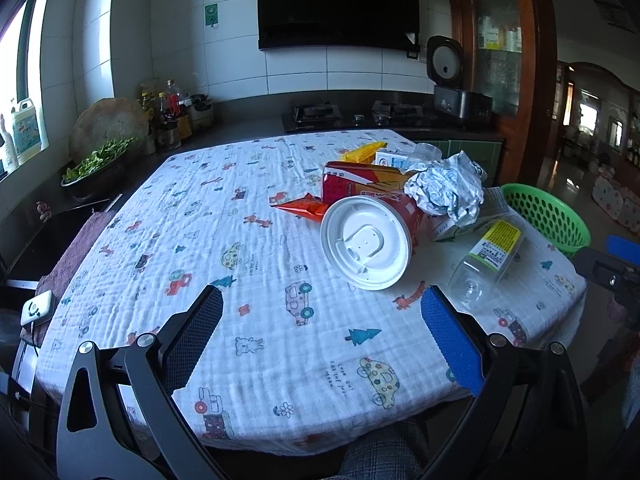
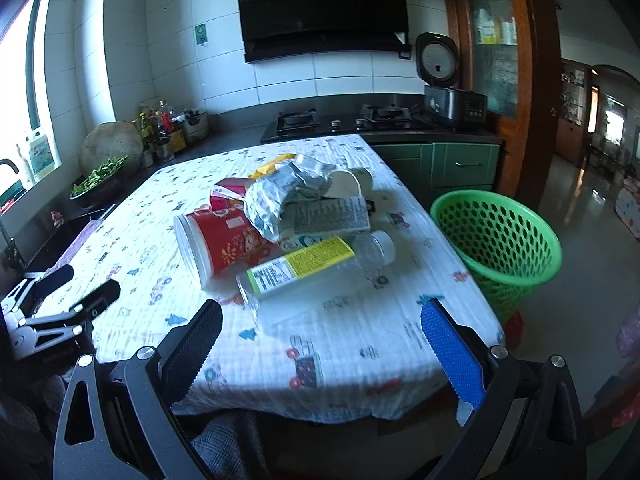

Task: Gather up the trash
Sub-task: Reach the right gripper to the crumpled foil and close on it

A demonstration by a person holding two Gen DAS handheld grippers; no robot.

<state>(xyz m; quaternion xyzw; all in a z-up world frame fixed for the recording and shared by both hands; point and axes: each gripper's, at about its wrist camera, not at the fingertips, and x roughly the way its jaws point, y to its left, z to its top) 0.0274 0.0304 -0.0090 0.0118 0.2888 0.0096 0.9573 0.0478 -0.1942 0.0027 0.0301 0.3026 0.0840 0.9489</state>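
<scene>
A pile of trash lies on the printed tablecloth [image 1: 256, 264]: a red paper cup with a white lid [image 1: 366, 242] on its side, a crumpled silver wrapper [image 1: 444, 188], a clear plastic bottle with a yellow label [image 1: 486, 258], a red foil packet [image 1: 304, 207] and a red carton [image 1: 360, 182]. In the right wrist view the cup [image 2: 222, 246], the wrapper [image 2: 280, 196] and the bottle [image 2: 316, 268] lie just ahead. A green perforated basket [image 2: 500, 240] stands on the floor right of the table. My left gripper [image 1: 322, 302] and right gripper [image 2: 322, 318] are both open and empty, short of the pile.
A dark counter runs behind the table with a gas hob [image 1: 352, 114], a rice cooker [image 1: 452, 80], bottles [image 1: 170, 114] and a bowl of greens [image 1: 98, 162]. A white device [image 1: 38, 307] lies on a cloth at the table's left edge. The basket also shows in the left view [image 1: 548, 212].
</scene>
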